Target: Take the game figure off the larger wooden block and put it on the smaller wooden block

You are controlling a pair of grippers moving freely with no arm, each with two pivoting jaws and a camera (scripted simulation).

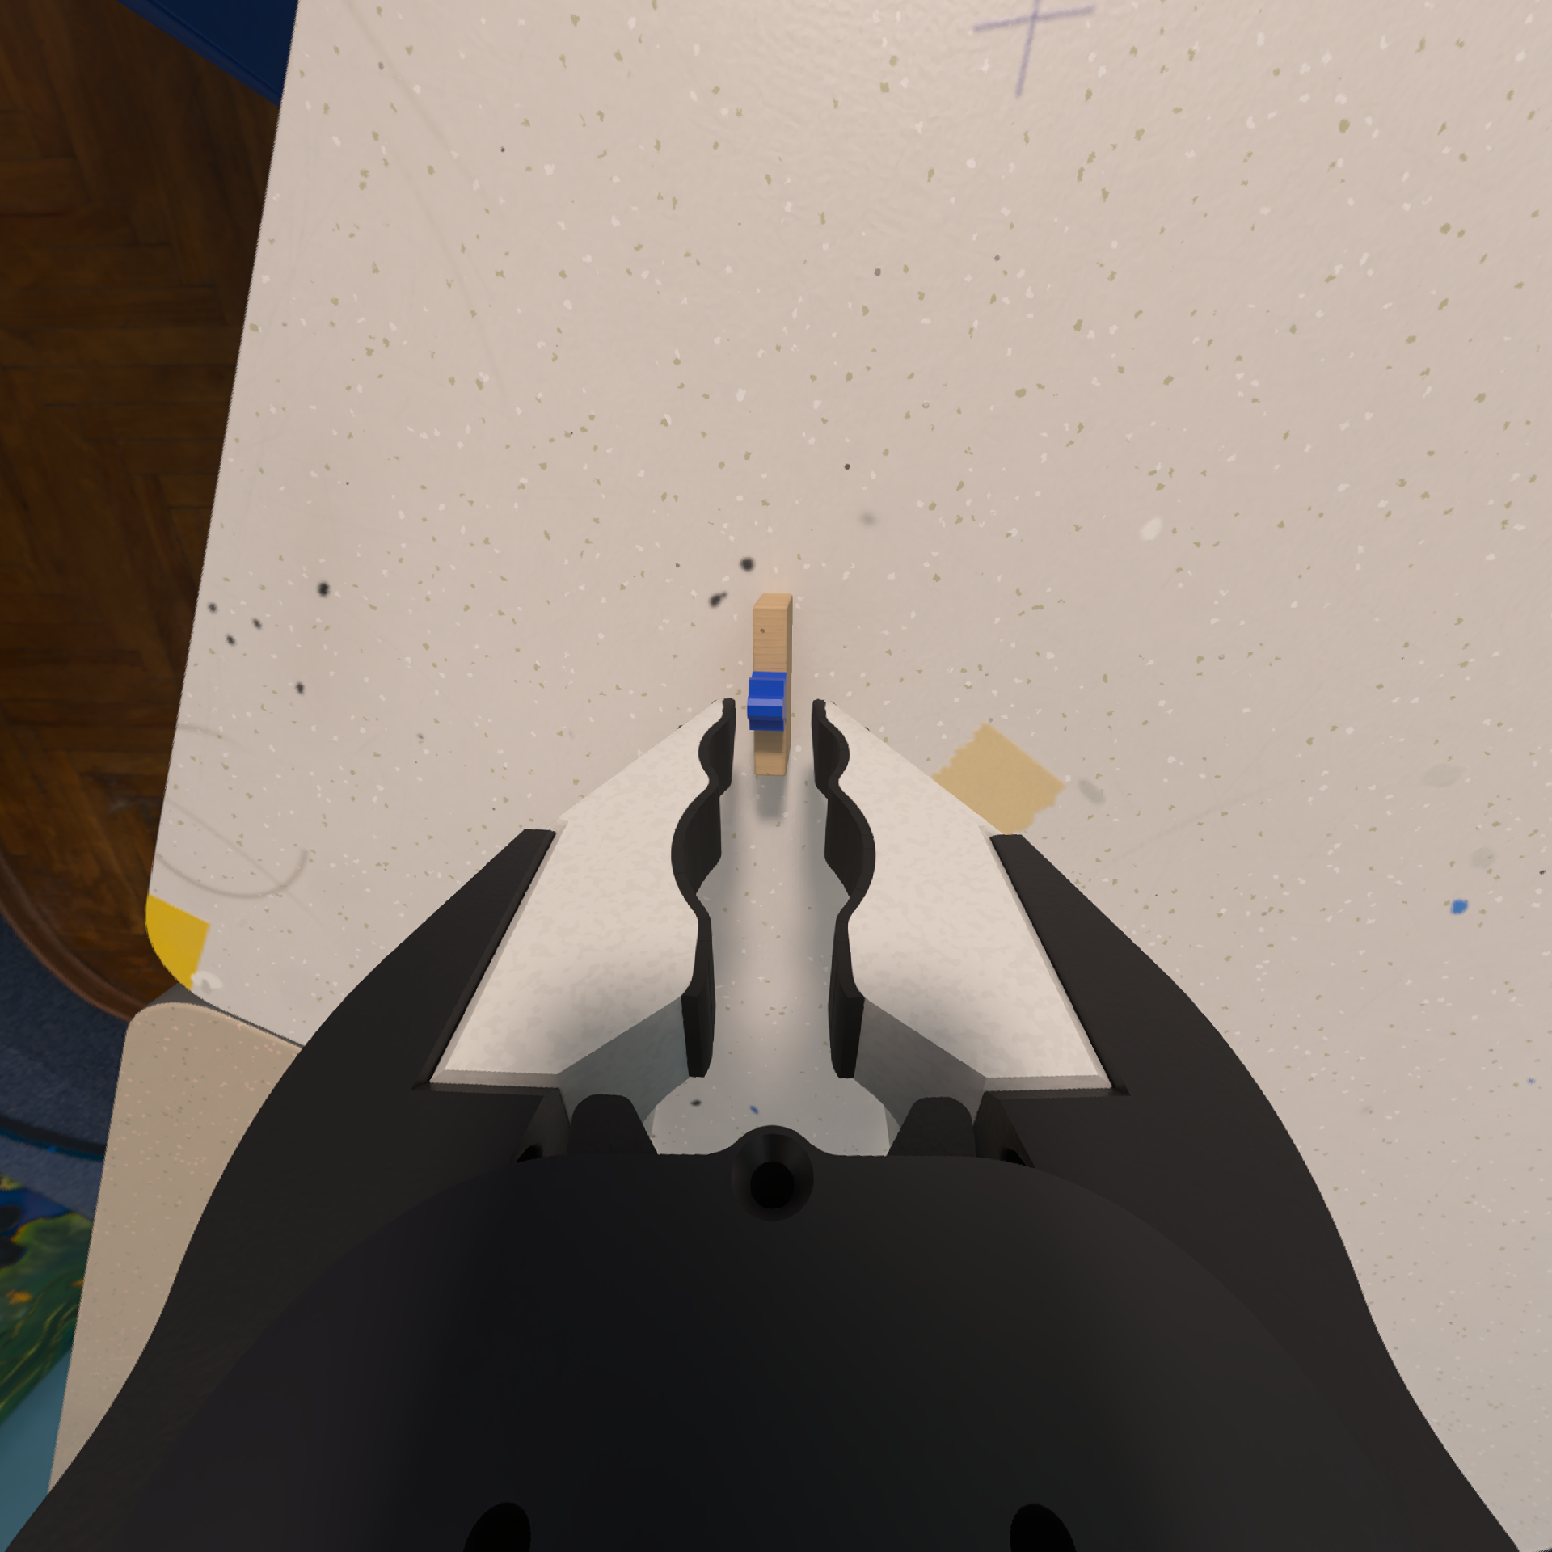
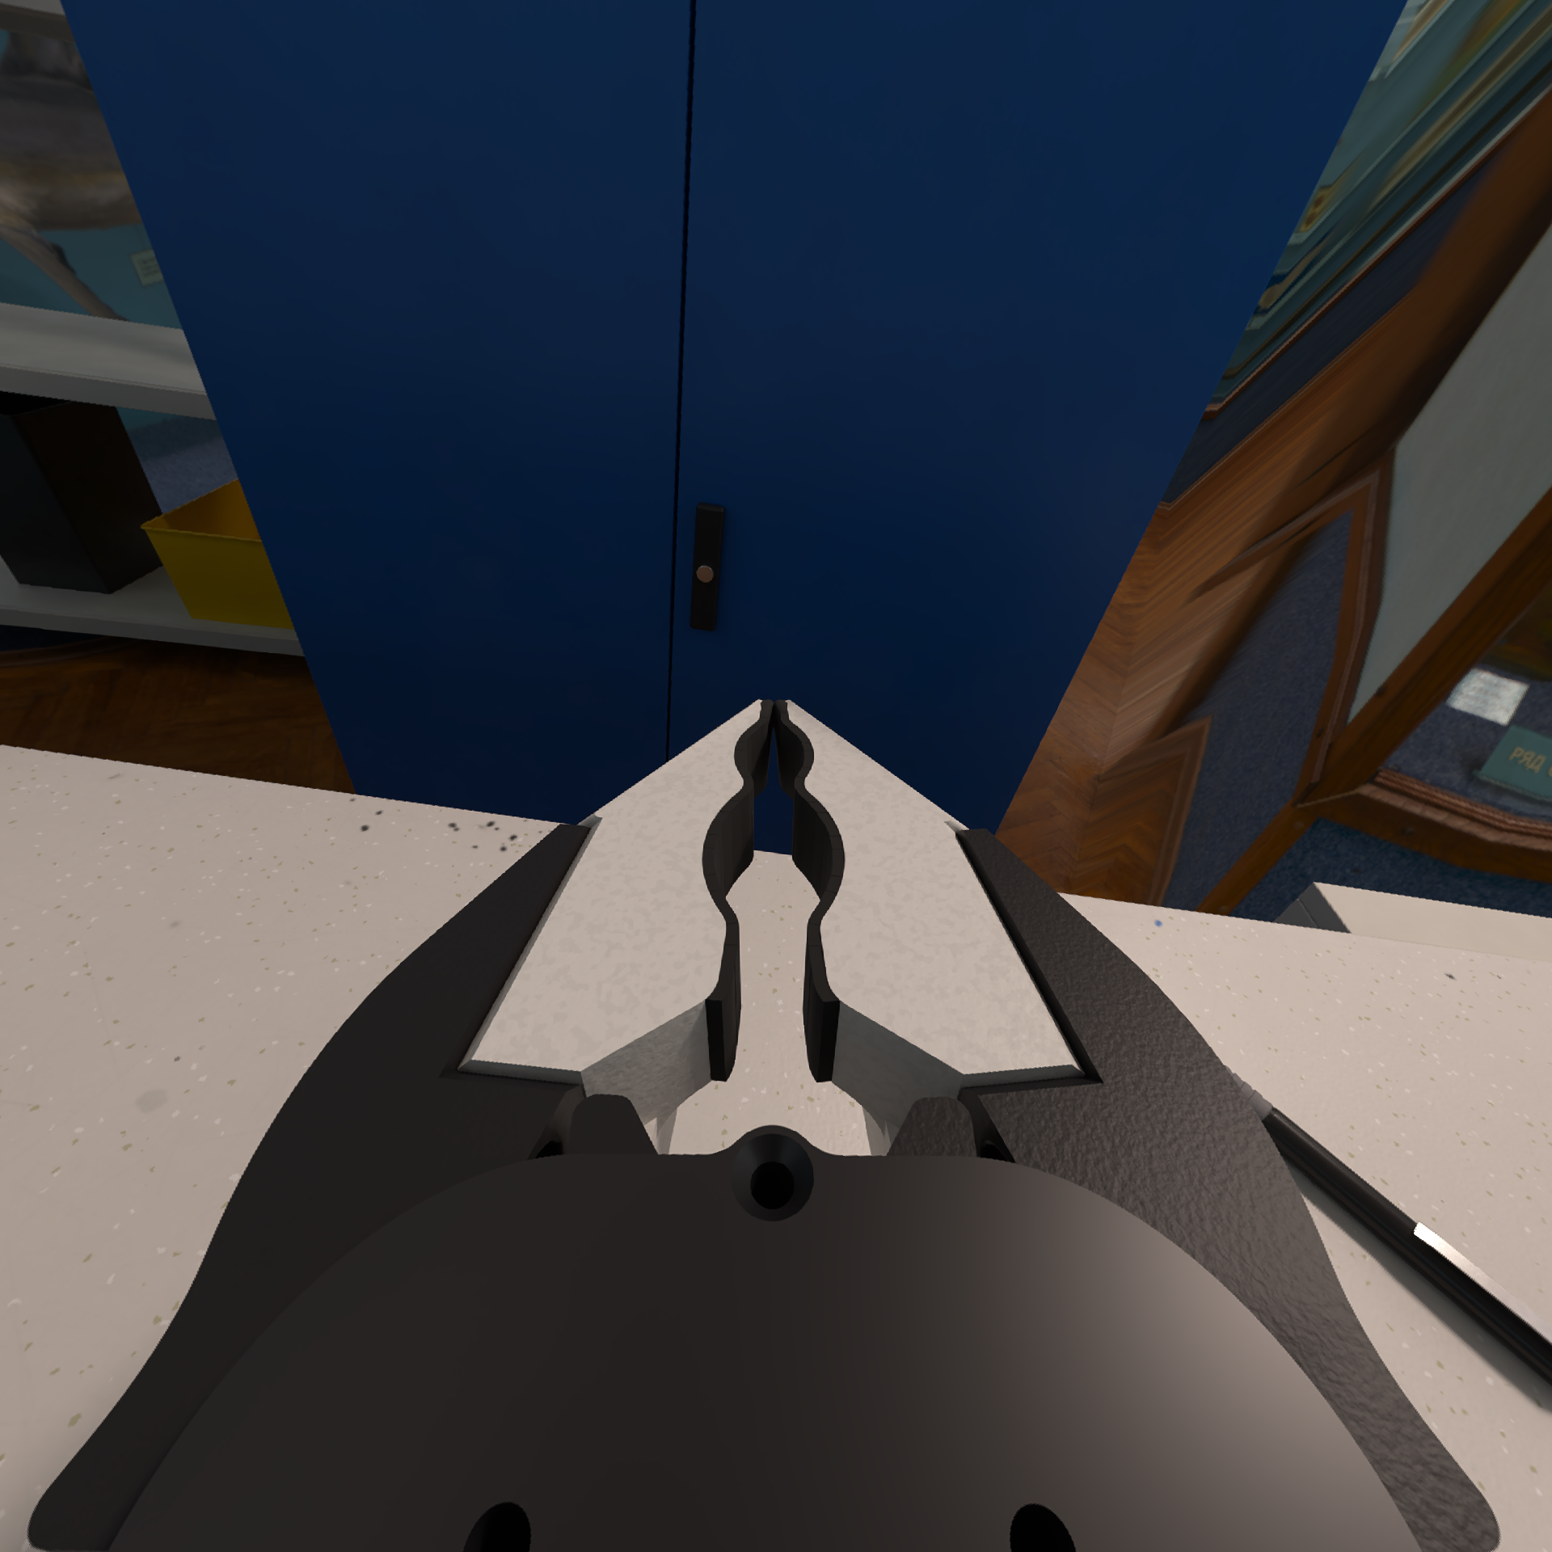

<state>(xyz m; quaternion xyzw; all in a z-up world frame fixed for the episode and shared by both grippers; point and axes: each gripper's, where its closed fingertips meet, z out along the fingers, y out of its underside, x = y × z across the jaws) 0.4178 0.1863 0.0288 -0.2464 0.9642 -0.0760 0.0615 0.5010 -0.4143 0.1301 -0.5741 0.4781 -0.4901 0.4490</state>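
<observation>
In the left wrist view a slim wooden block point(image 1: 773, 638) lies on the speckled white table point(image 1: 1092, 420). A small blue game figure point(image 1: 766, 699) sits on it, nearer its close end. Only this one block shows. My left gripper point(image 1: 773, 710) is open and empty above them, with its fingertips point(image 1: 727, 714) on either side of the figure and the block's near end, not touching. My right gripper point(image 2: 773, 707) is shut and empty. It hovers over the table's far edge point(image 2: 252, 789) and points at a blue cabinet. No block or figure shows in the right wrist view.
A tan tape patch point(image 1: 999, 777) lies just right of the left gripper. A yellow tape piece point(image 1: 176, 936) marks the table's near left corner, with wooden floor beyond. A black pen-like rod point(image 2: 1411, 1243) lies on the table to the right. The blue cabinet point(image 2: 504, 336) stands behind the table.
</observation>
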